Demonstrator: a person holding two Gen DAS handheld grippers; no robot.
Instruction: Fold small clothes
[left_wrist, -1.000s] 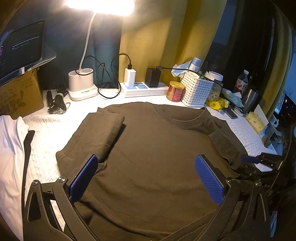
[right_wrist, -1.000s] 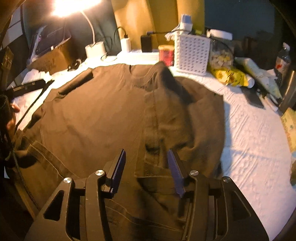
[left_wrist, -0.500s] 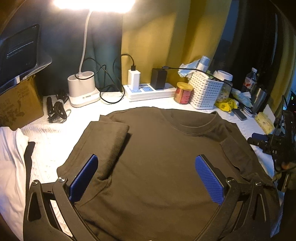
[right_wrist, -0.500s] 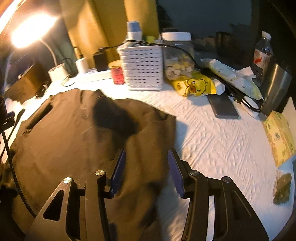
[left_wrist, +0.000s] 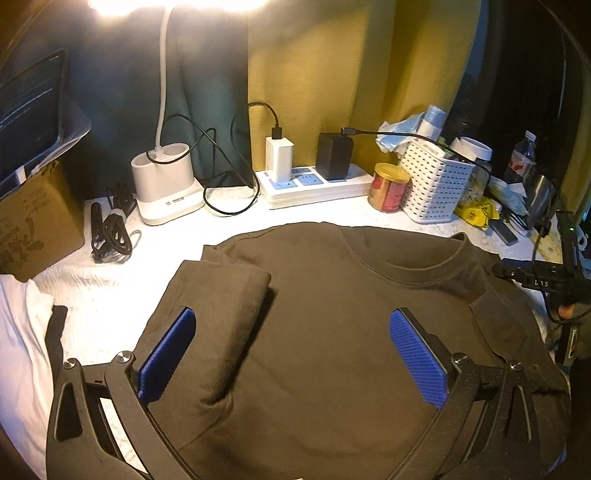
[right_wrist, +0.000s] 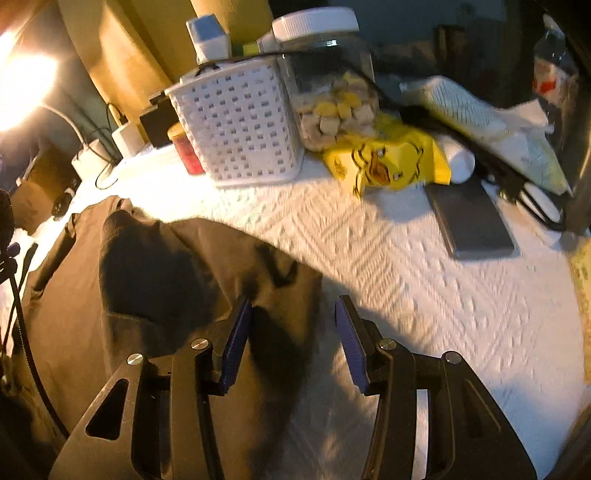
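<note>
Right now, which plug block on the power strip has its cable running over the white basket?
The black adapter: its cable crosses the white basket. The white charger sends its cable looping upward instead.

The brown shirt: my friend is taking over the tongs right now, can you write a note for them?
Left tongs: open, empty, above the brown shirt.
Right tongs: open, empty, over the shirt's edge by the white cloth-covered table.
Shirt: lies flat on the table, collar toward the white basket.
Done: both sleeves are folded in over the body.
Left: fold the sides and the body, then stack it. Another white garment waits on the left.
</note>
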